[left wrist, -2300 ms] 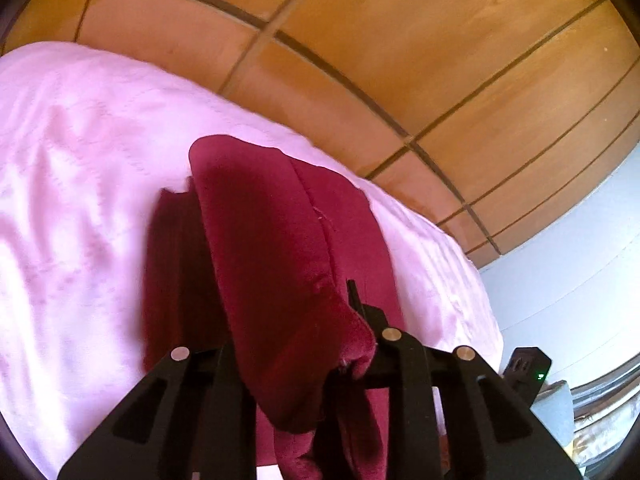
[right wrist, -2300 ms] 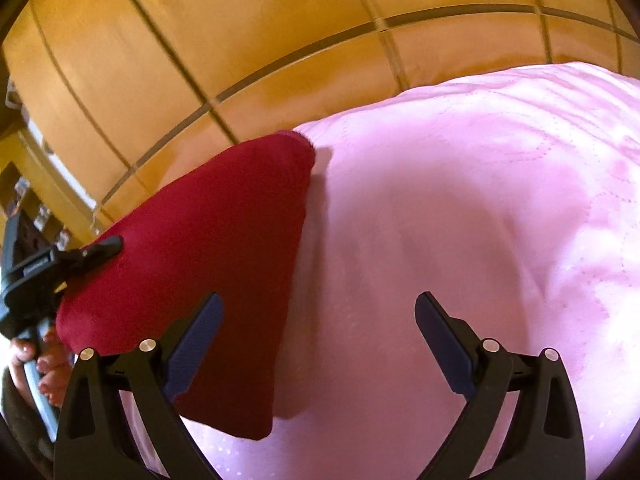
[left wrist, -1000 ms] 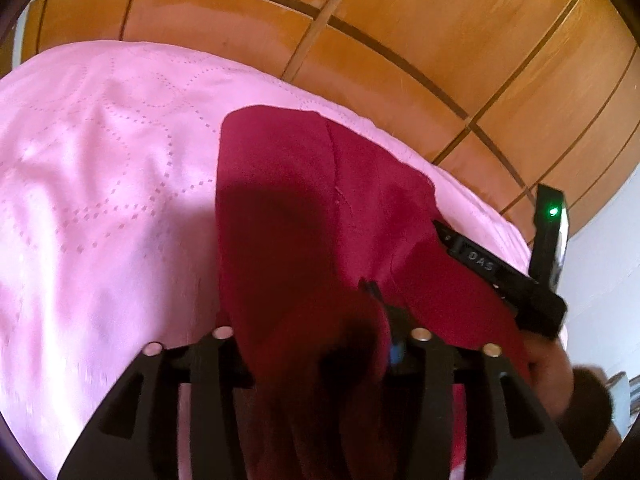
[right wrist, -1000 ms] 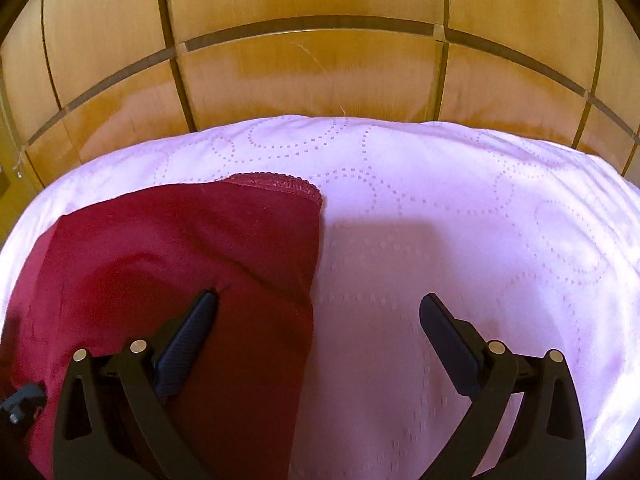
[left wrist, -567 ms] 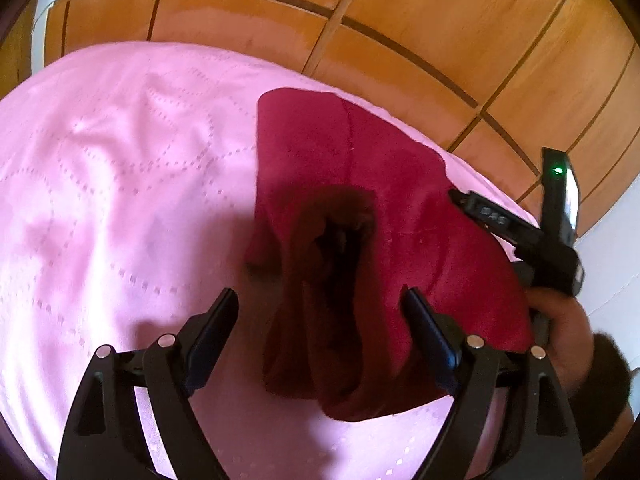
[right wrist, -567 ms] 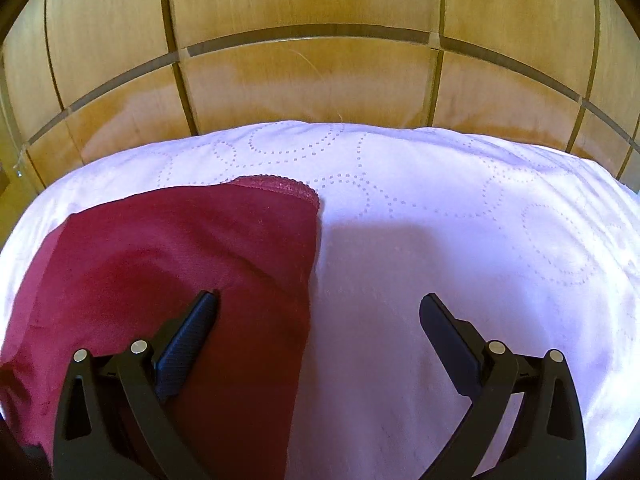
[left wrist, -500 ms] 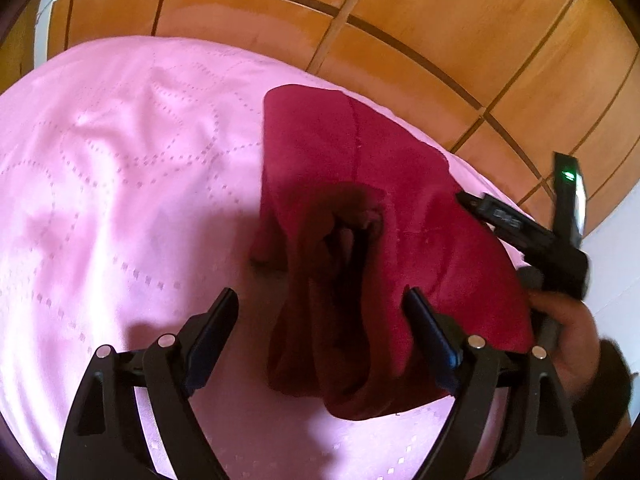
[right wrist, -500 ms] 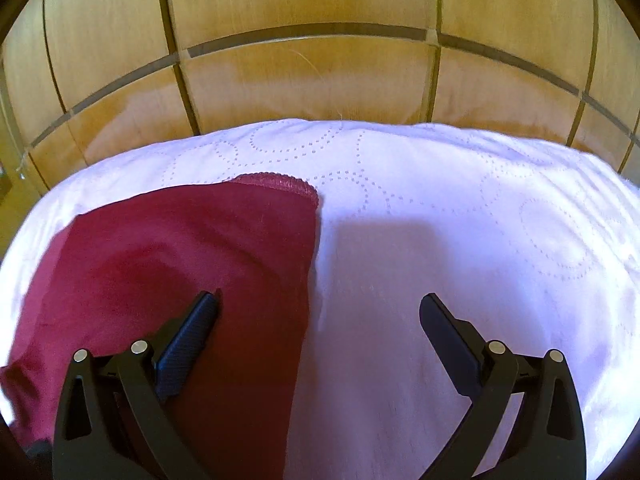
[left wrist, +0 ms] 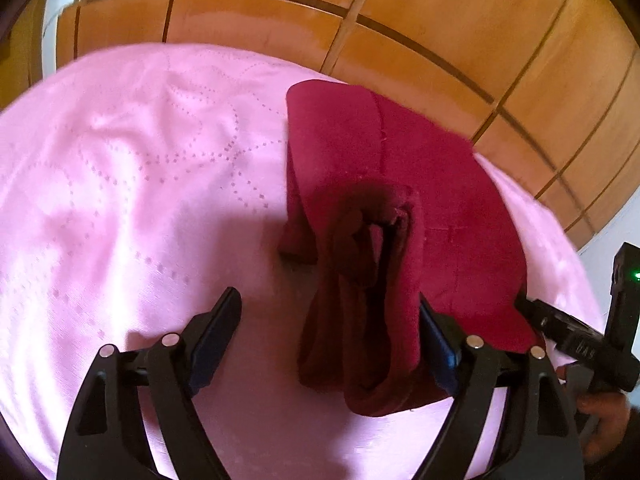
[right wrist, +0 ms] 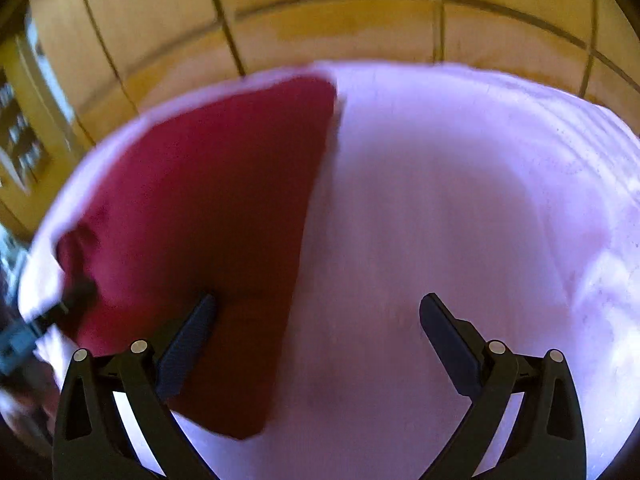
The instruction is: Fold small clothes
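A dark red garment lies folded on the pink quilted bedspread. Its near end is bunched into loose folds. My left gripper is open and empty, its jaws wide, with the bunched end between them and its right finger against the cloth. In the right wrist view the garment lies at the left. My right gripper is open and empty over the garment's right edge, its left finger above the cloth. The right wrist view is blurred.
A wooden panelled headboard stands behind the bed. The other hand-held gripper shows at the right edge of the left wrist view, touching the garment's corner. A white wall lies at the far right.
My left gripper let go of the garment and opened; the cloth dropped onto the bed. My right gripper has swung, so the garment shows more fully at its left.
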A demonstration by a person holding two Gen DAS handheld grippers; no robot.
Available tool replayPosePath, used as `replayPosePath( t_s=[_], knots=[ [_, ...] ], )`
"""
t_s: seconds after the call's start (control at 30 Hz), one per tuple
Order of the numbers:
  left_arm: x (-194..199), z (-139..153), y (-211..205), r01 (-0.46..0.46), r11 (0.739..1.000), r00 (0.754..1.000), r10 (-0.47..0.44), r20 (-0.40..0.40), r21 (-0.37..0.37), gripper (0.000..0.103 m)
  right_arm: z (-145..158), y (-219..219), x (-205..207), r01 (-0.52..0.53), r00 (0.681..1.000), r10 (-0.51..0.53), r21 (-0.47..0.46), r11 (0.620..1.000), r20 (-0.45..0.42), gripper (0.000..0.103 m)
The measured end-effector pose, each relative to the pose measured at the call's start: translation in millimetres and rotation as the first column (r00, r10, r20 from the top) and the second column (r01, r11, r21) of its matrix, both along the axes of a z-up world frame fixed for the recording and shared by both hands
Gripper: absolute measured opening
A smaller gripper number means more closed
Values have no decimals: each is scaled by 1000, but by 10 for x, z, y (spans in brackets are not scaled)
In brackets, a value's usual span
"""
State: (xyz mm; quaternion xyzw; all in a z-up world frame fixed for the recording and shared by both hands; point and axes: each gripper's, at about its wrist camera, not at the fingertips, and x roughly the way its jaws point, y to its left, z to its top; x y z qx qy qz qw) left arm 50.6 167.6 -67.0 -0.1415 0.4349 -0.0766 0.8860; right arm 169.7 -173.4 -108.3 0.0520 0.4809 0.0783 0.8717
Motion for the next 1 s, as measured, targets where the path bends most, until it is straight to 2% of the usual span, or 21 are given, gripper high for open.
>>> replayPosePath(
  t_s=[0.07,0.2,0.3,0.4,0.47,0.6,0.67,0.77,0.9,1.0],
  knots=[
    [-47,13,53,-8,1000,1000,8,9,15,80,7,6,-62,18,1000,-18,14,1000,-12,99],
    [-62,-64,109,5,1000,1000,-5,0,-4,80,-4,136,-204,-29,999,30,-71,997,19,99],
    [-79,-70,52,23,999,1000,-24,20,49,81,-76,133,-217,-39,997,43,-73,997,59,100],
    [-91,11,73,9,1000,1000,-10,20,12,81,-29,101,-216,-26,998,27,-38,999,49,100],
    [-158,118,145,-18,999,999,19,35,-31,80,7,0,-182,-17,1000,16,27,999,24,100],
    [-302,503,164,-49,998,984,55,168,-34,79,171,-288,-88,70,997,-74,158,985,19,100],
    [-235,685,67,-20,1000,978,21,208,-3,80,239,-356,-40,105,993,-112,189,976,29,100],
    [-16,804,-115,12,998,977,-25,213,63,80,273,-383,154,140,989,-145,200,970,12,100],
    [430,727,-397,60,973,988,-90,128,221,80,359,-310,436,148,985,-163,209,967,55,100],
    [730,499,-439,55,950,996,-74,51,307,78,358,-87,687,140,987,-152,191,972,52,100]
  ],
)
